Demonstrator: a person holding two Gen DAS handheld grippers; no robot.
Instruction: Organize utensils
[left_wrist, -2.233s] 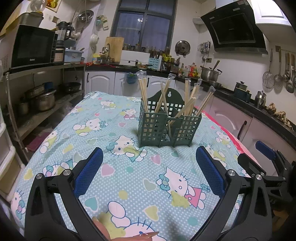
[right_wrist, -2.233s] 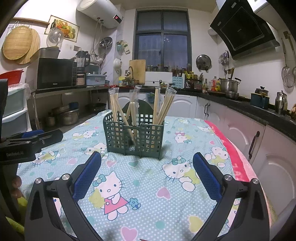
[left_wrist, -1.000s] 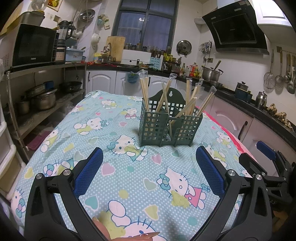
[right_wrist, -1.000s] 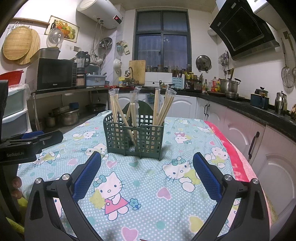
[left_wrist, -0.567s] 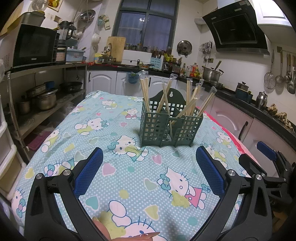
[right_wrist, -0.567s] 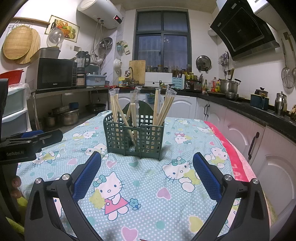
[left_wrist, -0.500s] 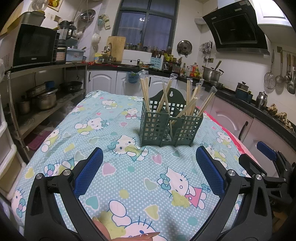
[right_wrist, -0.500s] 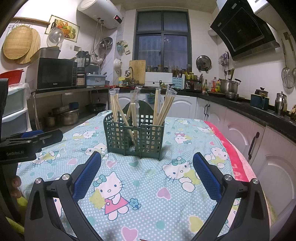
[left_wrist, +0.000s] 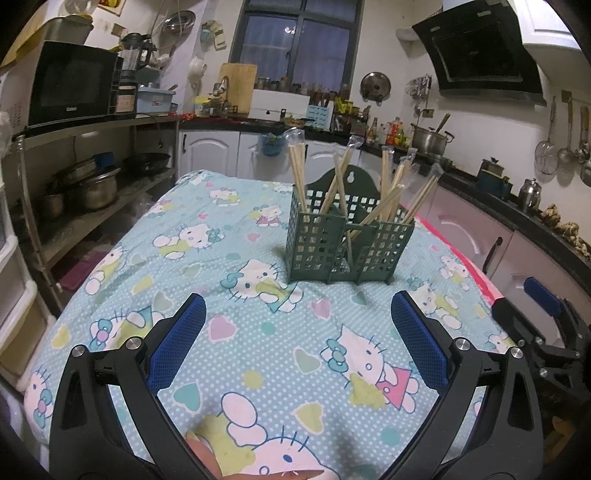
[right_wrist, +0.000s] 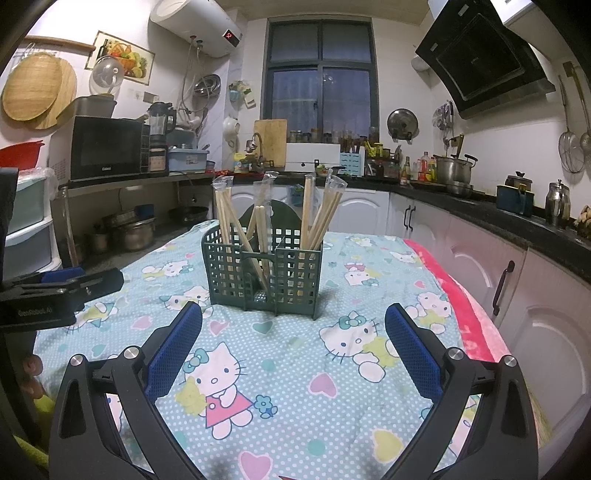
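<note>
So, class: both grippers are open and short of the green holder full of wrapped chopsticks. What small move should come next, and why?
Probably ease the right gripper forward toward the green holder. Both it and the left gripper are open and empty above the tablecloth, and the wrapped chopsticks lean loosely in different compartments, so closing the gap comes before any grasp.

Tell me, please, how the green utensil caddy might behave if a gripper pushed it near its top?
The green utensil caddy looks like thin lattice plastic, so probably light. It stands on soft cloth, so it may tip rather than slide. The wrapped chopsticks lean loosely and would likely shift.
</note>
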